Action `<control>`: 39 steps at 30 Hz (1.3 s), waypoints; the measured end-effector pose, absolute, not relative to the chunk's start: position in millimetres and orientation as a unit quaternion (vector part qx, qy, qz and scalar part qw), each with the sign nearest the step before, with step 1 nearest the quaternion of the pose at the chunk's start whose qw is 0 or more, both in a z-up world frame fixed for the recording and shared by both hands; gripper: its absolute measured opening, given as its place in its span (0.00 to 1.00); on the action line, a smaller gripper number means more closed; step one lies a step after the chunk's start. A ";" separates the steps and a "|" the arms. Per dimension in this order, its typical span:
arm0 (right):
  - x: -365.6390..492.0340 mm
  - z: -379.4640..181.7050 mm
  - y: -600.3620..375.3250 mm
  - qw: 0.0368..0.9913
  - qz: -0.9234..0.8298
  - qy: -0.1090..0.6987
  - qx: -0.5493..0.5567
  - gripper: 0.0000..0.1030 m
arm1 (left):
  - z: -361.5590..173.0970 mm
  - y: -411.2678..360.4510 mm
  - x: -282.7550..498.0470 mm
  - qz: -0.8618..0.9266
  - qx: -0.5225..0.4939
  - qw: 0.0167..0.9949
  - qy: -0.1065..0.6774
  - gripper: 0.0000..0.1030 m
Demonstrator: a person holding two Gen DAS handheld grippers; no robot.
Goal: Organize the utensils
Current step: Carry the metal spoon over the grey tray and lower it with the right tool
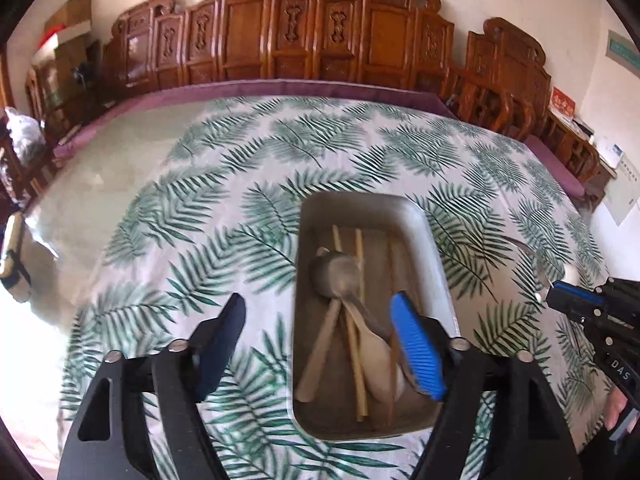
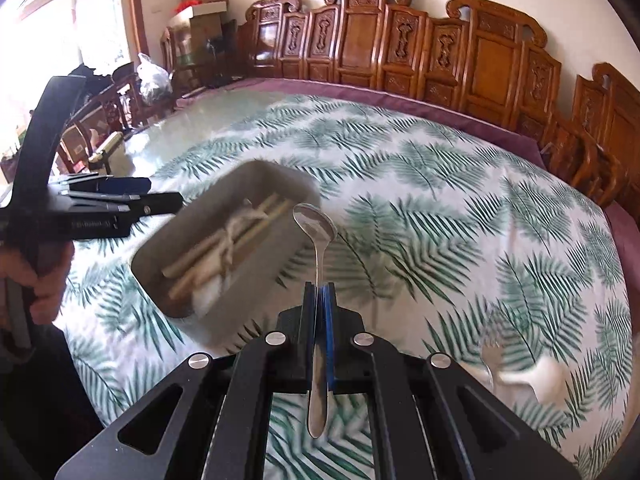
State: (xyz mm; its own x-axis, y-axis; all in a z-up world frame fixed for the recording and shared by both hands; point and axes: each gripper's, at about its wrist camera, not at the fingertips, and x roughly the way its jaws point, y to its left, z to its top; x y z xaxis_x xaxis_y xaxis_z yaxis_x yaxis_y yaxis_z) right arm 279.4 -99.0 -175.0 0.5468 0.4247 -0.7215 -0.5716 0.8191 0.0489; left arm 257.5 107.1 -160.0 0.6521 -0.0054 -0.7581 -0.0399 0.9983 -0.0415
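A metal tray (image 1: 360, 202) lies on the leaf-print cloth, holding a metal spoon (image 1: 334, 276), wooden spoons (image 1: 320, 344) and chopsticks (image 1: 358, 248). My left gripper (image 1: 320, 344) hovers open above the tray's near end, with nothing pressed between its pads. At the right edge of the left wrist view, my right gripper (image 1: 560, 298) is shut on a metal spoon (image 1: 528, 252). In the right wrist view this gripper (image 2: 318, 292) clamps the spoon's handle, and the spoon bowl (image 2: 314, 224) points up just right of the tray (image 2: 264, 168). The left gripper (image 2: 148, 192) shows at the left.
A blurred white spoon (image 2: 548, 376) and a fork (image 2: 492, 356) lie on the cloth at the near right. Carved wooden chairs (image 1: 320, 32) line the table's far side. Bare glass tabletop (image 1: 120, 148) lies left of the cloth. A hand (image 2: 36, 280) holds the left gripper's handle.
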 end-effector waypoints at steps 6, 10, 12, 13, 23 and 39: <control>289.2 -164.4 -66.7 0.875 0.297 0.371 -0.096 0.05 | -152.5 119.7 255.0 0.029 -0.018 0.915 0.402 0.85; 297.3 -163.4 -47.6 0.872 0.304 0.371 -0.099 0.05 | -152.8 128.3 255.7 0.042 -0.019 0.914 0.402 0.87; 301.4 -164.9 -39.9 0.871 0.306 0.372 -0.099 0.05 | -152.7 133.7 254.7 0.046 -0.024 0.915 0.401 0.87; 304.4 -165.6 -34.2 0.870 0.307 0.374 -0.099 0.05 | -152.9 135.7 254.2 0.047 -0.026 0.914 0.401 0.87; 332.0 -180.4 14.2 0.854 0.320 0.403 -0.076 0.05 | -150.2 161.0 251.4 0.062 -0.059 0.914 0.397 0.87; 359.6 -225.9 24.7 0.838 0.296 0.458 -0.002 0.07 | -148.9 167.1 250.6 0.065 -0.067 0.914 0.394 0.87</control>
